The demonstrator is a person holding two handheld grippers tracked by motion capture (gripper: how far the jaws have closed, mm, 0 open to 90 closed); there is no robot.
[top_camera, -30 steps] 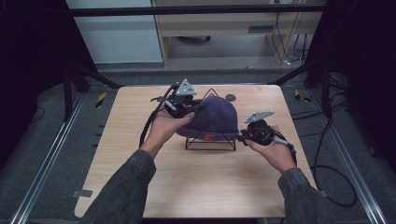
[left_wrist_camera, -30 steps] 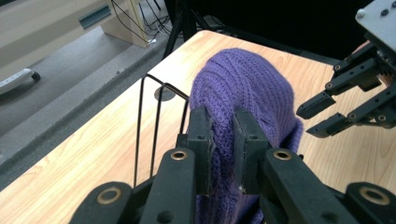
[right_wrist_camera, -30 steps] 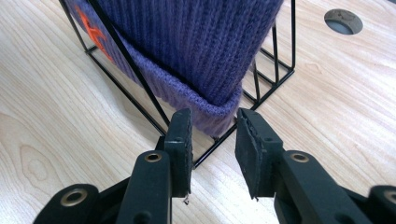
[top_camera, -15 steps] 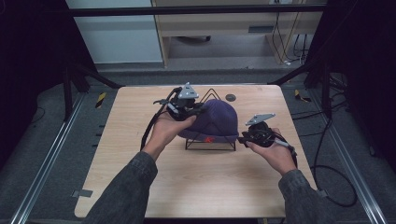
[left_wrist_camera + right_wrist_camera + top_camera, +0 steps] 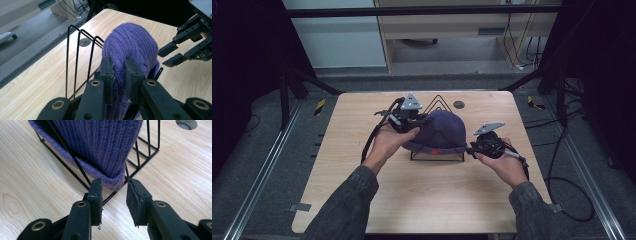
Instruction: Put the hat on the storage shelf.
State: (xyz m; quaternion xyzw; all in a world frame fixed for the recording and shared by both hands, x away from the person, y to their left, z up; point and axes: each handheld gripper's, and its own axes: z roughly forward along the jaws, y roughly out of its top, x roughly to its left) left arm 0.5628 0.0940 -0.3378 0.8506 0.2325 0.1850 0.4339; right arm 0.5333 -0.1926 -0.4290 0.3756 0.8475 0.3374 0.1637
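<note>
A purple knit beanie [image 5: 444, 131] is draped over a black wire rack [image 5: 437, 159] at the middle of the table. My left gripper [image 5: 424, 120] is at the beanie's left side, shut on a fold of its knit [image 5: 132, 42], pinched between the jaws [image 5: 119, 68]. My right gripper [image 5: 471, 148] is low at the rack's right end and open [image 5: 114, 187]. The beanie's brim [image 5: 100, 142] hangs just ahead of its pads, and the rack's wires [image 5: 140, 168] run behind. From the left gripper view, the right gripper [image 5: 166, 57] shows past the beanie.
The light wooden table [image 5: 362, 150] has a round cable hole [image 5: 458, 104] behind the rack. Bare rack wires [image 5: 77, 55] stand to the beanie's far side. Dark frame posts and cables surround the table; a cable trails from each gripper.
My left gripper has edged slightly right onto the beanie's left side. The right gripper has stayed almost still by the brim.
</note>
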